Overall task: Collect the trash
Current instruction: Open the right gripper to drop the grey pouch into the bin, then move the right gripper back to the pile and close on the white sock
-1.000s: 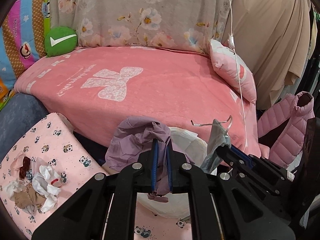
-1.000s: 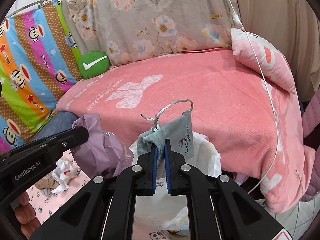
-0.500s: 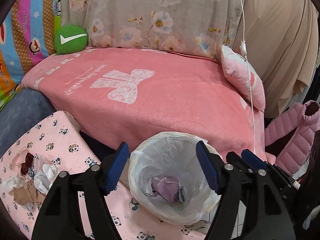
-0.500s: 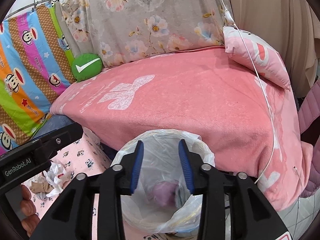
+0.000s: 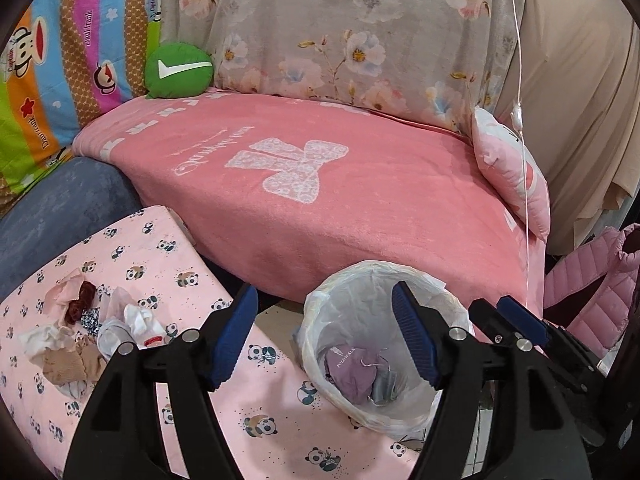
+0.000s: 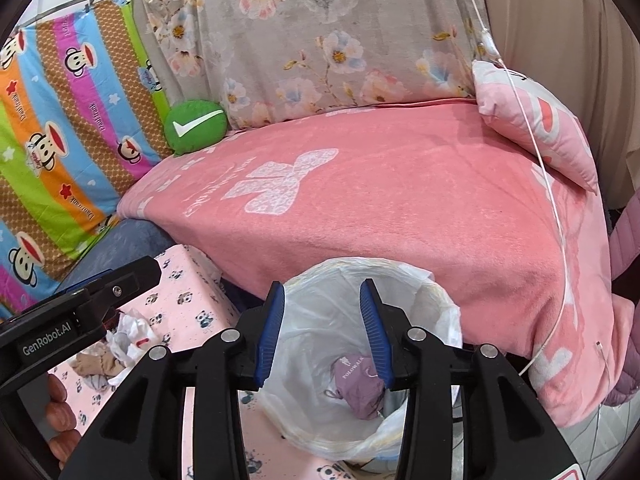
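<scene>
Now both grippers (image 5: 324,336) (image 6: 322,330) gape empty above bin (image 5: 320,312).

Home: blanket-covered sofa (image 5: 320,184), cushions (image 5: 178,70).

Purple pouch (image 5: 354,372), perhaps cloth, inside bin (image 5: 320,312)

A pink blanket (image 5: 320,184) is covering a sofa, with a floral sheet (image 5: 352,28) hanging behind it and a striped monkey-print cloth (image 6: 60,128) draping at left. A green round cushion (image 5: 178,71) is resting against the back; beige fabric (image 5: 580,100) is hanging at right.
</scene>
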